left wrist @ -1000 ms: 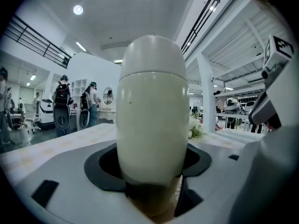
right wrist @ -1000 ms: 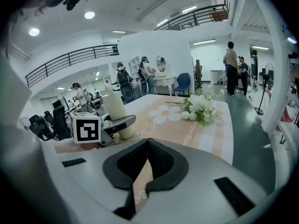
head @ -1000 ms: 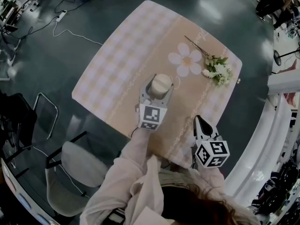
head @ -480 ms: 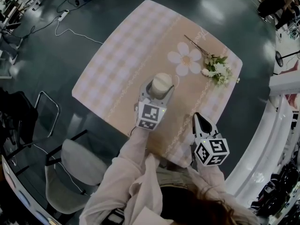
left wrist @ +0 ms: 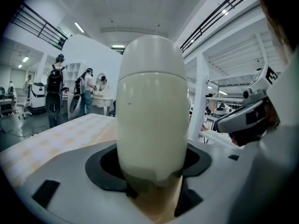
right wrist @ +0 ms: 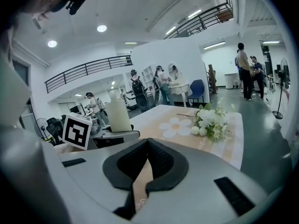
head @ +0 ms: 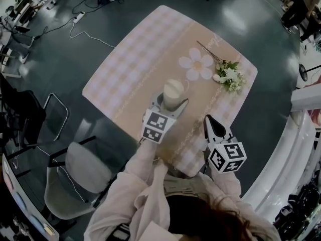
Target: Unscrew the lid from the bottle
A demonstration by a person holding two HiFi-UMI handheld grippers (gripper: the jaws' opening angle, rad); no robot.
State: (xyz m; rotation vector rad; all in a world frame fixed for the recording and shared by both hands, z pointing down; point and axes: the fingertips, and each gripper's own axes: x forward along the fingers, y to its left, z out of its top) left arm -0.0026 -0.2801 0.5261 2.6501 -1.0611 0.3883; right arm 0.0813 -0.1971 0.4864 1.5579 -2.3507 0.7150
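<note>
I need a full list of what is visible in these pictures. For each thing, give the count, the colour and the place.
table: one, middle of the head view
cloth: one, pink and beige checks with a printed white flower, covers the table
bottle: one, cream, near the table's middle
lid: one, cream, on the bottle
flower bunch: one, white and green, table's far right part
chair: one, grey seat, floor left of the table
cable: one, white, floor at far left
people: several, background
left gripper: grey, shut on the bottle
right gripper: grey, shut, empty, right of the bottle
</note>
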